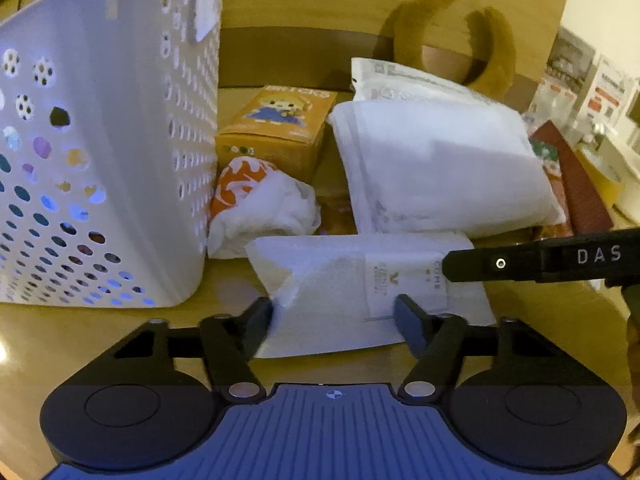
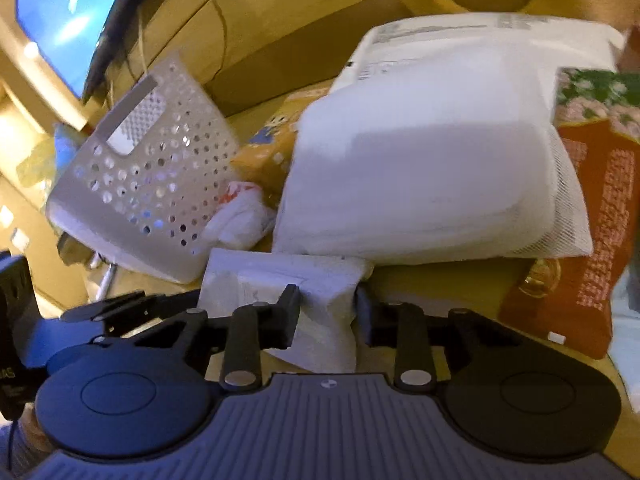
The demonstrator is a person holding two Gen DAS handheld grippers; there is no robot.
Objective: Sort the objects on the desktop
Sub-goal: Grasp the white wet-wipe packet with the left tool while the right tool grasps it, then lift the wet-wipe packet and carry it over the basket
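Note:
A flat white packet [image 1: 368,288] with a printed label lies on the wooden desk in front of a pile. My left gripper [image 1: 336,324] is open, its fingers either side of the packet's near edge. My right gripper [image 2: 326,312] is shut on the same white packet [image 2: 320,304], pinching its right end; its black finger [image 1: 520,264] shows from the right in the left wrist view. A white perforated basket [image 1: 100,140] stands at the left and also shows in the right wrist view [image 2: 140,184].
Behind the packet lie a big white mesh-bagged bundle [image 1: 436,168], an orange cartoon box [image 1: 276,128], a crumpled white and orange bag [image 1: 260,204] and a red snack bag [image 2: 592,240]. A monitor [image 2: 64,12] stands at the far left.

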